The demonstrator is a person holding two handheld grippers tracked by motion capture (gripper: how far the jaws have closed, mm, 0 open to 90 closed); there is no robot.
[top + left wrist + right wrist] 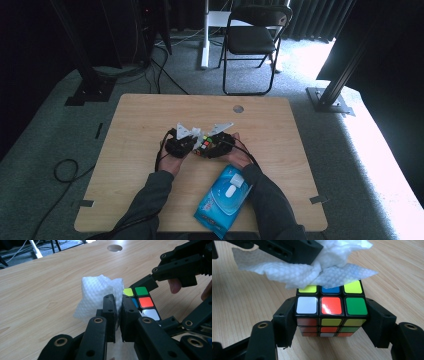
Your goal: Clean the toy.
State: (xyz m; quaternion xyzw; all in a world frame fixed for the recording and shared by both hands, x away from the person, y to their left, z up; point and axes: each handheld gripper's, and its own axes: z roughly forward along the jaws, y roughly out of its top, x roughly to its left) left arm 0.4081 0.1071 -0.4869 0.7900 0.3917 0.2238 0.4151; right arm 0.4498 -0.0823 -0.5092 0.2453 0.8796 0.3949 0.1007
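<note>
- Held near the middle of the wooden table: a puzzle cube, clamped between the jaws of the right gripper, one jaw flat against each side face.
- Top face of the cube in the right gripper view: white, red and green stickers along the near row; yellow, blue and yellow along the far row, partly covered.
- Pressed together on a white paper wipe: the jaws of the left gripper, pinching the wipe with its bunched end sticking out past the tips.
- Wipe lying on the far edge of the cube's top face, at 12 o'clock from the red centre sticker in the right gripper view; touching the cube there.
- From the left gripper view: cube just at 3 o'clock of the wipe, yellow, green, blue, red and white stickers visible beside the closed jaws.
- In the high view: both grippers meeting tip to tip at the table centre, left gripper at 9 o'clock of the cube, right gripper at 3 o'clock of it.
- Lying at 6 o'clock from the grippers, between the forearms: a blue pack of wipes, near the table's front edge.
- At 12 o'clock, well apart from the cube: a round hole in the tabletop.
- On the floor beyond the table, at 12 o'clock: a black folding chair.
</note>
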